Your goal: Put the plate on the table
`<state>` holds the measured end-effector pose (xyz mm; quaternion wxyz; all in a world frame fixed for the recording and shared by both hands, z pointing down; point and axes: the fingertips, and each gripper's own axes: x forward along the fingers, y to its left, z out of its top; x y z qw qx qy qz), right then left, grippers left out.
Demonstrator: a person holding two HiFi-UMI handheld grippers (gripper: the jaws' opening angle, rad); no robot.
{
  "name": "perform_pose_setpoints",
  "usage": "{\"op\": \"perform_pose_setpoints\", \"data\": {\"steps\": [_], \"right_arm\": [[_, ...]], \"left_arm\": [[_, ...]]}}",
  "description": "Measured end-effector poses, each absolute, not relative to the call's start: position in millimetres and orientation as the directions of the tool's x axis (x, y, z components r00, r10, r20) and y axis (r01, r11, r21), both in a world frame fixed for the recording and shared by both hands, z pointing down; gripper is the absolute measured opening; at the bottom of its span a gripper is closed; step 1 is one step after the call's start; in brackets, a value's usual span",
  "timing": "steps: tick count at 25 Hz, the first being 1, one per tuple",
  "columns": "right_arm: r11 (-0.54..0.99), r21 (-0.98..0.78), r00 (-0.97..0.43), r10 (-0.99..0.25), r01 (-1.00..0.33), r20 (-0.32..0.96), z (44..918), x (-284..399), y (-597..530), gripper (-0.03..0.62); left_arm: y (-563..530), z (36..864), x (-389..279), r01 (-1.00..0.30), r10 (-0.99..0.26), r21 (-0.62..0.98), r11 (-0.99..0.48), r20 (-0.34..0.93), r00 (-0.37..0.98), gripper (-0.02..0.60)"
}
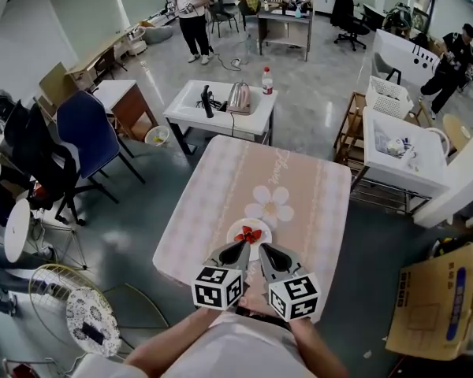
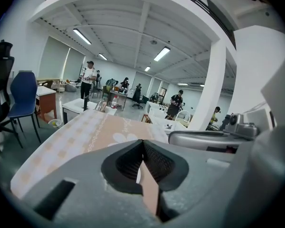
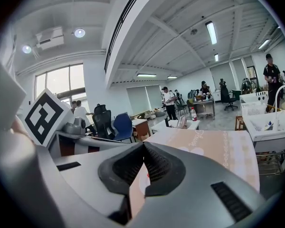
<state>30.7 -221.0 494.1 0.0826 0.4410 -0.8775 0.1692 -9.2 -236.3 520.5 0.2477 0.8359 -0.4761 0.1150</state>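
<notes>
So this one looks basically finished to me. The white plate (image 1: 256,225) with a red flower-ish bit in the middle (print or an actual thing, can't tell) sits flat on the pink flower-print table (image 1: 221,172). It's low in the centre of the head view, close to the table's near edge and just below the big white flower print. Neither tool has hold of it. The left gripper (image 2: 142,142) has its jaws pressed together with nothing between the pads. The right gripper (image 3: 143,145) is the same, pads meeting at the tips and empty. In the head view both sit side by side at bottom centre, tips over the plate's near side. I'd guess they hang above it rather than touch. What's left, I reckon: nothing much, just take the hands away.
</notes>
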Motion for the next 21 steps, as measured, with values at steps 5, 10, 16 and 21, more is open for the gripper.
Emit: {"op": "perform_pose_setpoints", "data": {"steps": [5, 10, 16, 21], "right_arm": [[0.55, -0.219, -0.592, -0.749, -0.806, 0.297, 496.2, 29.1, -222.7, 0.005], [0.546, -0.217, -0.588, -0.751, -0.809, 0.302, 496.4, 30.6, -224.4, 0.005], [0.544, -0.218, -0.586, -0.752, -0.81, 0.301, 498.2, 29.5, -228.0, 0.005], [0.541, -0.224, -0.586, -0.75, -0.811, 0.309, 499.5, 30.5, -226.6, 0.005]], "left_arm": [[-237.1, 520.3, -9.6, -0.848, -0.737, 0.303, -0.434, 0.421, 0.528, 0.006], [-237.5, 518.4, -8.7, -0.848, -0.738, 0.298, -0.439, 0.419, 0.529, 0.006], [-240.7, 519.2, -8.8, -0.847, -0.739, 0.292, -0.444, 0.415, 0.531, 0.006], [-239.8, 516.7, -8.1, -0.846, -0.737, 0.284, -0.451, 0.417, 0.532, 0.006]]}}
